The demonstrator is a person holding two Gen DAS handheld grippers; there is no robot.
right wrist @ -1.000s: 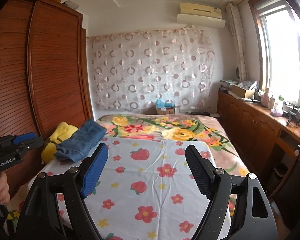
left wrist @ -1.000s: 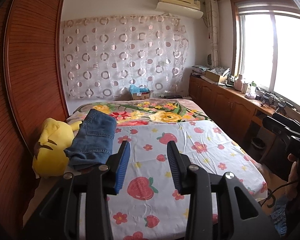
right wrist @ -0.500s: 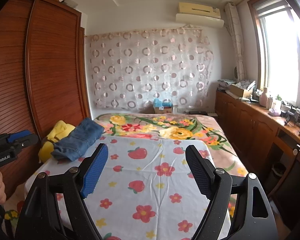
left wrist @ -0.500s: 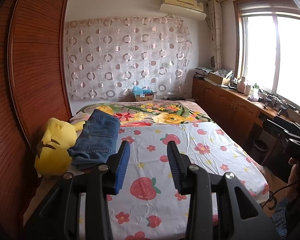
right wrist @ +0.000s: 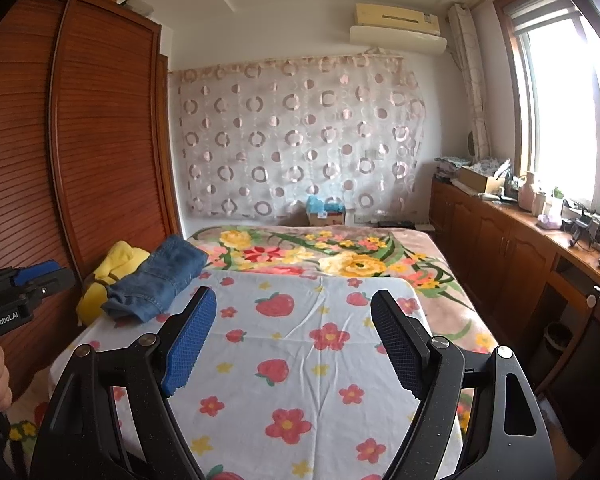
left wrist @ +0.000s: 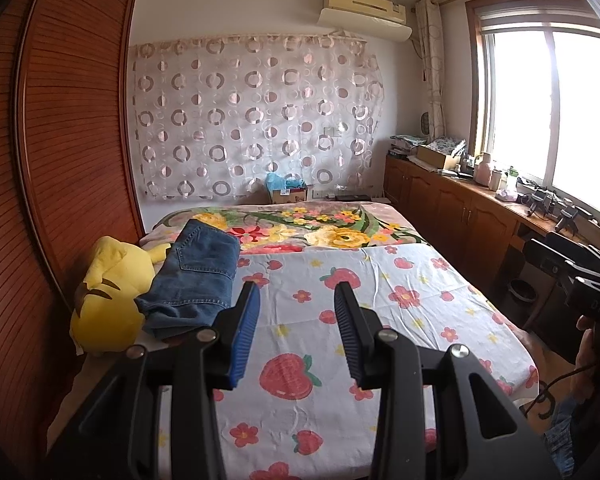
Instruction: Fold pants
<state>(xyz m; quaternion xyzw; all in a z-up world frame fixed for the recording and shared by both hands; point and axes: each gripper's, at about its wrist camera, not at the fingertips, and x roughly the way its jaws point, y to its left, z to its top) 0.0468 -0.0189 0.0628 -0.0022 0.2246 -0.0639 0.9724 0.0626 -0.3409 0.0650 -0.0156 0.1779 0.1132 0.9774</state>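
Folded blue jeans (left wrist: 196, 280) lie at the left side of the bed, partly leaning on a yellow plush toy (left wrist: 108, 300); in the right wrist view the jeans (right wrist: 156, 280) show at the left too. My left gripper (left wrist: 297, 292) hovers above the strawberry-print sheet (left wrist: 400, 320), just right of the jeans, open with a narrow gap and nothing between its fingers. My right gripper (right wrist: 293, 296) hangs over the middle of the sheet (right wrist: 300, 360), open wide and holding nothing. Each gripper appears at the edge of the other's view, held by a hand.
A floral blanket (left wrist: 320, 232) covers the bed's far end. A wooden slatted wardrobe (left wrist: 60, 160) runs along the left. Low wooden cabinets (right wrist: 520, 248) with clutter on top stand under the window at the right. A cardboard box (left wrist: 288, 194) sits behind the bed.
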